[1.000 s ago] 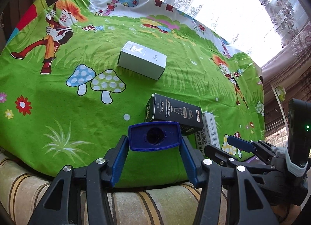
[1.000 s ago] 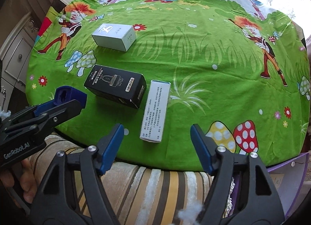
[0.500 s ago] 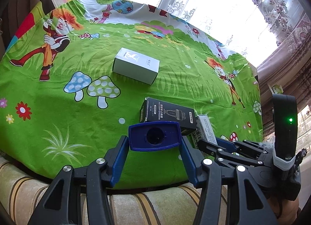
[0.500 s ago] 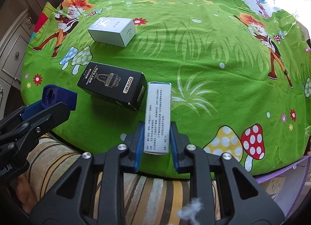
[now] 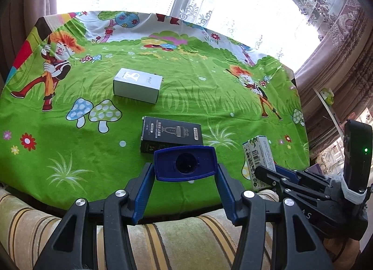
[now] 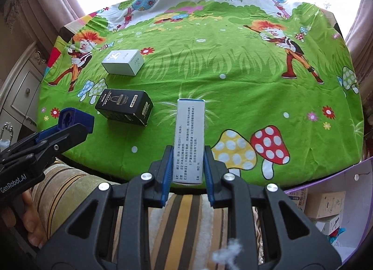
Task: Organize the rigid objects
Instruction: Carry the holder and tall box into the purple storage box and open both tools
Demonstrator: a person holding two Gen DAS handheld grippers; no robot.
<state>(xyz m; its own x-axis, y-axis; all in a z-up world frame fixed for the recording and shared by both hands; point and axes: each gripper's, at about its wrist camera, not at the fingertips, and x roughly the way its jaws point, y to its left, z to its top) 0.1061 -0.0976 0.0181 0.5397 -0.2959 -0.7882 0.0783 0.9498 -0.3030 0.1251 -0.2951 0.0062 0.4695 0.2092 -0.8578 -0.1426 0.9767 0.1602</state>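
My left gripper is shut on a blue rectangular block and holds it above the table's near edge; the block also shows in the right wrist view. My right gripper is shut on a long white medicine box and holds it lifted off the cloth; the box also shows in the left wrist view. A black box lies on the green cartoon tablecloth, also seen in the right wrist view. A white box lies farther back, also in the right wrist view.
A purple carton holding other boxes stands low at the right of the table. A striped cushion lies below the near table edge. A white drawer cabinet stands at the left. Curtains and a bright window are behind.
My right gripper closed on the white medicine box and lifted it off the cloth, away from the black box. My left gripper kept holding the blue block and drew back slightly.
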